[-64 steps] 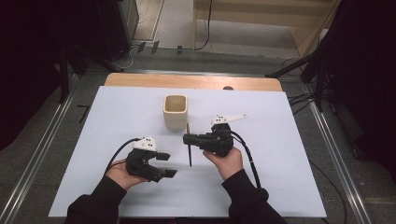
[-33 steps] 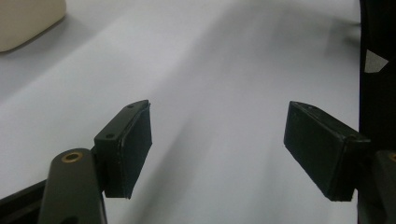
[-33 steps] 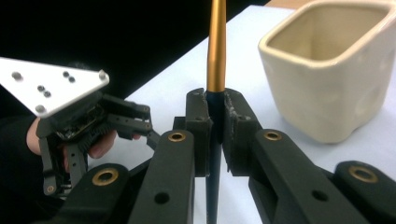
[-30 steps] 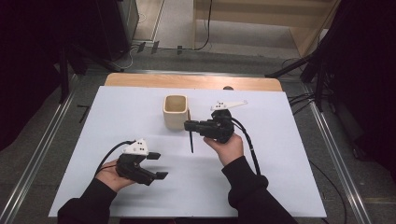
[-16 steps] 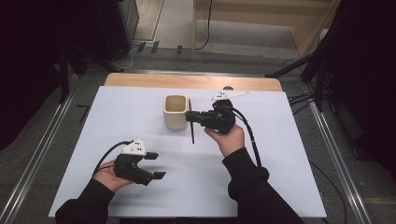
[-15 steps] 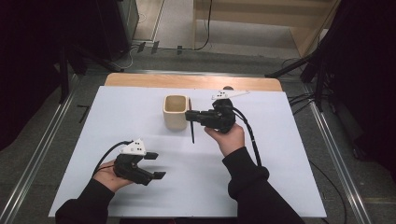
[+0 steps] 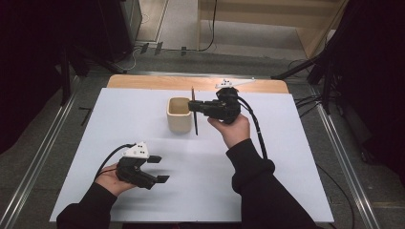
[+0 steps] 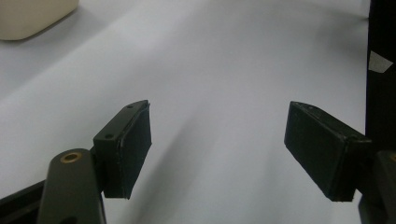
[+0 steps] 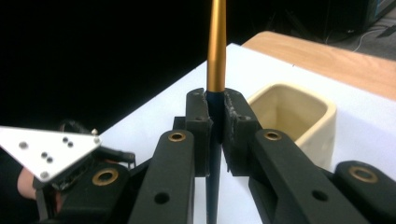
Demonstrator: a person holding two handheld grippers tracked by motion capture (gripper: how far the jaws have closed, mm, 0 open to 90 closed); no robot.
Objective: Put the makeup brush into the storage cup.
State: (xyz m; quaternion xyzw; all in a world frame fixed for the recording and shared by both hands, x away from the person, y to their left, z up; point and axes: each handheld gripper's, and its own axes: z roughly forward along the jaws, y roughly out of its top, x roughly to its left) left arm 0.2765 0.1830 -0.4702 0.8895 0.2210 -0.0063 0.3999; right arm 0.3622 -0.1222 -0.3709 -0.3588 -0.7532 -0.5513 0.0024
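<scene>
White paper covers the tabletop, and on it, low at the left, the left hand-held gripper rests with its jaws spread wide and nothing between them. Up and to the right of it stands the cream, square-mouthed ceramic cup. Just right of that cup, the right hand-held gripper pinches a slim pen with a dark lower barrel and a gold upper barrel, the pads pressed on the dark part just below the gold.

The pen stands nearly upright, long axis vertical, gold end up and the dark end down toward the tabletop, beside the cup rather than over its mouth.

Risks, as I judge them: the grip is narrow, so the pen could pivot or slide between the pads; lowered from here, its dark end would miss the opening or knock the cup's near wall and tip it.
</scene>
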